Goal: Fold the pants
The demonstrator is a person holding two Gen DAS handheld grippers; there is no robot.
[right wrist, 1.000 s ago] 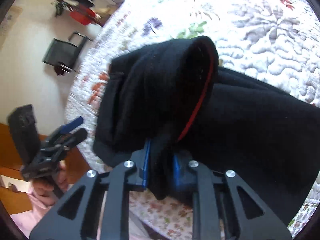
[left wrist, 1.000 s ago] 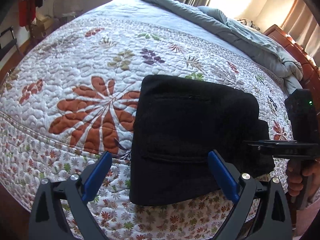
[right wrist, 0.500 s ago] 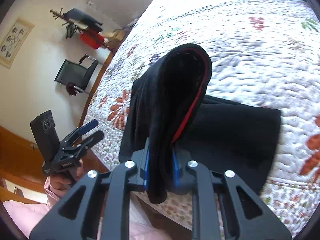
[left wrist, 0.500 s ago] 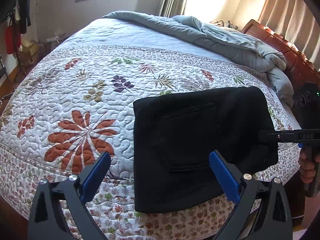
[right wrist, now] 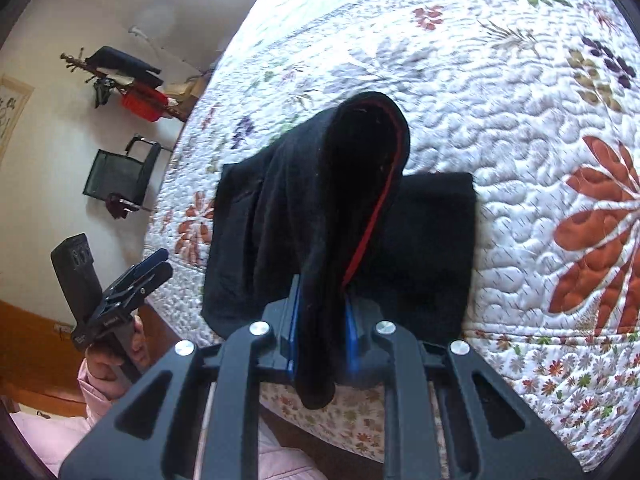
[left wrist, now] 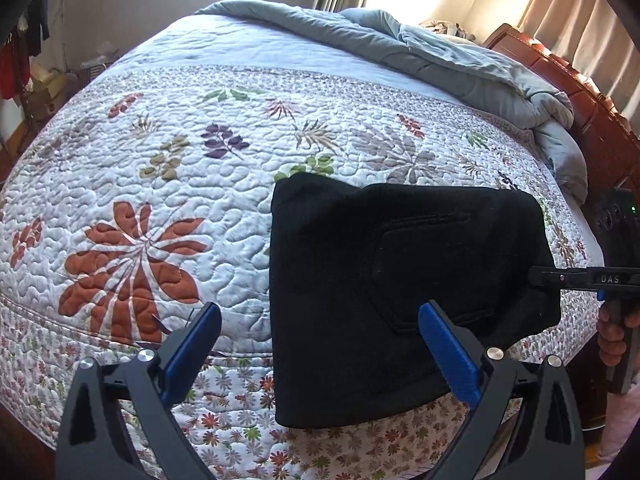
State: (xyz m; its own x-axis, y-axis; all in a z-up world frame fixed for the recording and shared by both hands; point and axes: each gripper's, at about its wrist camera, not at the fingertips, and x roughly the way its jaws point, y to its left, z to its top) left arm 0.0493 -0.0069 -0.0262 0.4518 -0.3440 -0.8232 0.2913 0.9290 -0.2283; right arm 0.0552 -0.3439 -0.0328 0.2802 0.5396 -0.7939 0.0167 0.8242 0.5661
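Observation:
The black pants [left wrist: 384, 280] lie folded into a thick rectangle on the floral quilt [left wrist: 168, 184], near the bed's front edge. My left gripper [left wrist: 320, 344] is open and empty, hovering just short of the pants' near left edge. My right gripper [right wrist: 320, 320] is shut on the pants' right end, lifting a fold with a red inner seam [right wrist: 372, 220] above the pile. In the left wrist view the right gripper [left wrist: 536, 276] shows at the pants' right edge. In the right wrist view the left gripper [right wrist: 154, 266] shows at the left.
A rumpled grey duvet [left wrist: 440, 52] lies across the back of the bed beside the wooden headboard [left wrist: 592, 92]. A black chair [right wrist: 120, 176] and a coat rack [right wrist: 120, 76] stand by the wall beyond the bed. The quilt drops off at the front edge [left wrist: 224, 420].
Both grippers have pulled back and risen a little, so more of the bed shows. My right gripper has kept hold of the fold and lifted it. My left gripper has stayed open.

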